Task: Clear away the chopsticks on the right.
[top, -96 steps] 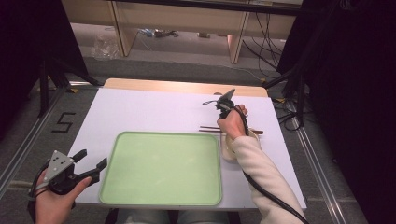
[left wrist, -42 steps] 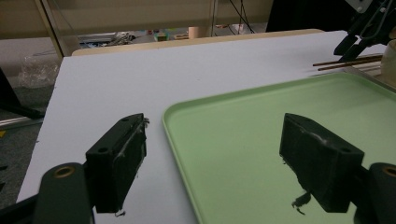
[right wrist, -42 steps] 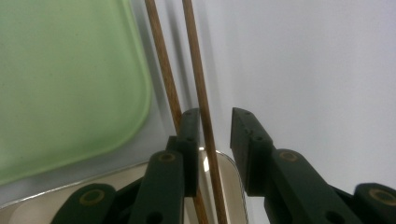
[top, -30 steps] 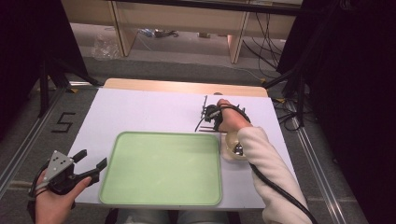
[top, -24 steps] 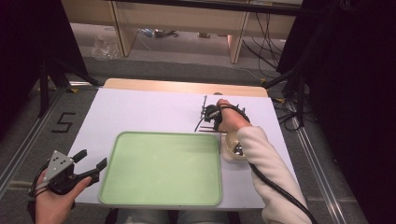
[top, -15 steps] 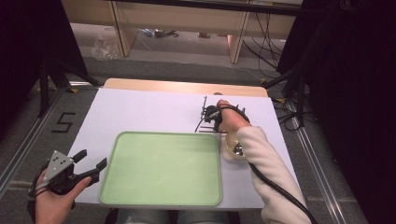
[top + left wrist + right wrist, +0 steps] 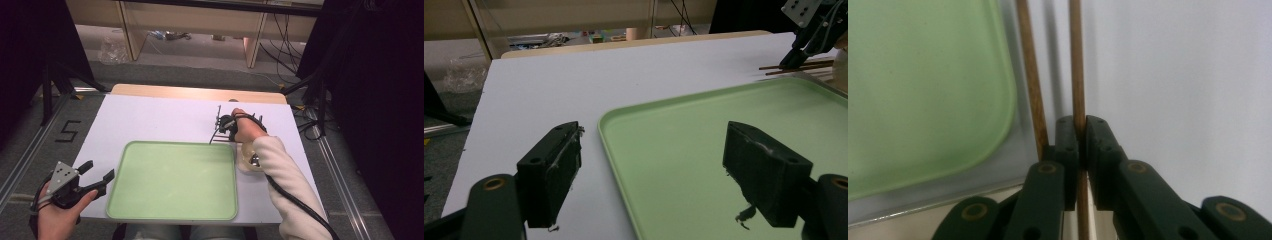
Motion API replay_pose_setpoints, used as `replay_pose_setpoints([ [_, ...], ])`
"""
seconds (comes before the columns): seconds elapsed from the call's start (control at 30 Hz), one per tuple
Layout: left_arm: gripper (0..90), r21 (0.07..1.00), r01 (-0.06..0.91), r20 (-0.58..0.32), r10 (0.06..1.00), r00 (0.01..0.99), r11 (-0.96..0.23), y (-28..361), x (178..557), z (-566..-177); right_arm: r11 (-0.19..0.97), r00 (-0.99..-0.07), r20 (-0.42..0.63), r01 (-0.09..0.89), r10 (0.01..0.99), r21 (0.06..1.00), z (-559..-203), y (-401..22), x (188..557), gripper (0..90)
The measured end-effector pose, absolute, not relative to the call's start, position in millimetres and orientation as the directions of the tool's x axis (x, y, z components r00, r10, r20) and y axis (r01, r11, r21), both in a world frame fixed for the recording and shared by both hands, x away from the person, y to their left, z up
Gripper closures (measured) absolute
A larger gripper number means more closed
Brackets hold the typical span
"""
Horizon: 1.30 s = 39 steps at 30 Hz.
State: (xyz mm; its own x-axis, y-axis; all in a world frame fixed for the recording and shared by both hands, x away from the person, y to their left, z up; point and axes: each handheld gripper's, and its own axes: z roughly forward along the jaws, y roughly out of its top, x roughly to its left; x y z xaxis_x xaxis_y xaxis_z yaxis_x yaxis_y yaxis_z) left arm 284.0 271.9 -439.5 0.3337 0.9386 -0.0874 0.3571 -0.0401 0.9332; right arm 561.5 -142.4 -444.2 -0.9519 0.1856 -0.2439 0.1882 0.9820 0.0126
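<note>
Now your right gripper (image 7: pixel 1081 131) has its two black jaws pressed on one thin brown wooden stick (image 7: pixel 1076 60); the jaws have just been closing, and this stick sits between them. You hold it down at the white table surface (image 7: pixel 160 117), with the gripper pointing downward, just past the far right corner of the tray. A second thin brown wooden stick (image 7: pixel 1029 70) lies beside the first one, nearly parallel, and it is outside the jaws, between the gripped stick and the tray edge. In the left gripper view you see both sticks lying flat on the table, just beyond the far edge of the tray, with your right gripper on them.

Your left gripper (image 7: pixel 95 177) has its jaws wide apart and nothing between them. It hangs at the near left corner of the table, just beside the left edge of the light green rectangular plastic tray (image 7: pixel 170 205). Near your right sleeve, a small pale round bowl (image 7: pixel 245 161) stands just beside the right edge of the tray.
</note>
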Motion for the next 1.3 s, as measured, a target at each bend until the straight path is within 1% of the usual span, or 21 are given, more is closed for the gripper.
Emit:
replay_pose_setpoints([
  [0.3, 23.0, 0.933, 0.356, -0.081, 0.94, 0.33, -0.045, 272, 284, -439, 0.985, -0.951, -0.256, 0.171, 0.172, 0.024, -439, -142, 560, 87.0],
  [0.33, 23.0, 0.933, 0.356, -0.082, 0.941, 0.33, -0.044, 272, 284, -439, 0.986, -0.945, -0.279, 0.166, 0.169, 0.032, -437, -142, 559, 87.1],
  [0.4, 23.0, 0.934, 0.356, -0.083, 0.941, 0.329, -0.042, 272, 284, -439, 0.985, -0.946, -0.275, 0.169, 0.172, 0.036, -436, -142, 559, 87.0],
  [0.5, 23.0, 0.934, 0.356, -0.083, 0.941, 0.329, -0.042, 272, 284, -439, 0.985, -0.939, -0.296, 0.163, 0.173, 0.057, -431, -141, 559, 87.1],
  [0.53, 23.0, 0.933, 0.357, -0.081, 0.941, 0.329, -0.044, 272, 284, -439, 0.982, -0.932, -0.31, 0.169, 0.185, 0.079, -426, -140, 557, 87.1],
  [0.63, 23.1, 0.933, 0.358, -0.087, 0.94, 0.331, -0.04, 272, 284, -439, 0.982, -0.929, -0.32, 0.163, 0.186, 0.099, -421, -140, 556, 87.1],
  [0.7, 23.1, 0.934, 0.356, -0.08, 0.941, 0.33, -0.045, 272, 284, -439, 0.977, -0.92, -0.338, 0.161, 0.2, 0.14, -413, -139, 555, 87.1],
  [0.77, 23.1, 0.933, 0.357, -0.081, 0.941, 0.329, -0.044, 272, 284, -439, 0.977, -0.913, -0.359, 0.151, 0.196, 0.151, -410, -138, 555, 87.1],
  [0.8, 23.1, 0.933, 0.358, -0.081, 0.941, 0.329, -0.045, 272, 284, -439, 0.966, -0.902, -0.364, 0.17, 0.232, 0.194, -405, -138, 553, 87.1],
  [0.83, 23.1, 0.933, 0.358, -0.081, 0.941, 0.329, -0.045, 272, 284, -439, 0.966, -0.902, -0.364, 0.17, 0.232, 0.194, -405, -138, 553, 87.1],
  [0.87, 23.1, 0.933, 0.358, -0.083, 0.941, 0.328, -0.043, 272, 284, -439, 0.956, -0.893, -0.369, 0.178, 0.257, 0.235, -401, -138, 553, 87.1],
  [0.9, 23.1, 0.933, 0.358, -0.083, 0.941, 0.328, -0.043, 272, 284, -439, 0.956, -0.893, -0.369, 0.178, 0.257, 0.235, -401, -138, 553, 87.1],
  [0.93, 23.1, 0.935, 0.353, -0.085, 0.939, 0.332, -0.04, 272, 284, -440, 0.943, -0.881, -0.376, 0.19, 0.287, 0.274, -396, -138, 551, 87.1],
  [0.97, 23.1, 0.935, 0.353, -0.085, 0.939, 0.332, -0.04, 272, 284, -440, 0.943, -0.881, -0.376, 0.19, 0.287, 0.274, -396, -138, 551, 87.1],
  [1.0, 23.1, 0.934, 0.354, -0.086, 0.94, 0.331, -0.039, 272, 284, -440, 0.929, -0.871, -0.379, 0.199, 0.314, 0.313, -391, -139, 550, 87.1],
  [1.03, 23.1, 0.934, 0.354, -0.086, 0.94, 0.331, -0.04, 272, 284, -440, 0.929, -0.871, -0.379, 0.199, 0.314, 0.313, -391, -139, 550, 87.1],
  [1.07, 23.2, 0.933, 0.357, -0.084, 0.941, 0.329, -0.041, 272, 284, -440, 0.917, -0.865, -0.377, 0.2, 0.331, 0.346, -387, -139, 549, 87.1],
  [1.17, 23.1, 0.935, 0.352, -0.081, 0.939, 0.335, -0.045, 272, 284, -440, 0.91, -0.853, -0.398, 0.188, 0.338, 0.37, -381, -140, 549, 87.1],
  [1.2, 23.1, 0.932, 0.358, -0.079, 0.94, 0.333, -0.048, 272, 284, -439, 0.899, -0.855, -0.382, 0.194, 0.351, 0.393, -378, -139, 547, 87.1],
  [1.3, 23.1, 0.933, 0.357, -0.085, 0.94, 0.33, -0.041, 272, 284, -440, 0.89, -0.852, -0.38, 0.193, 0.361, 0.413, -374, -139, 544, 87.2],
])
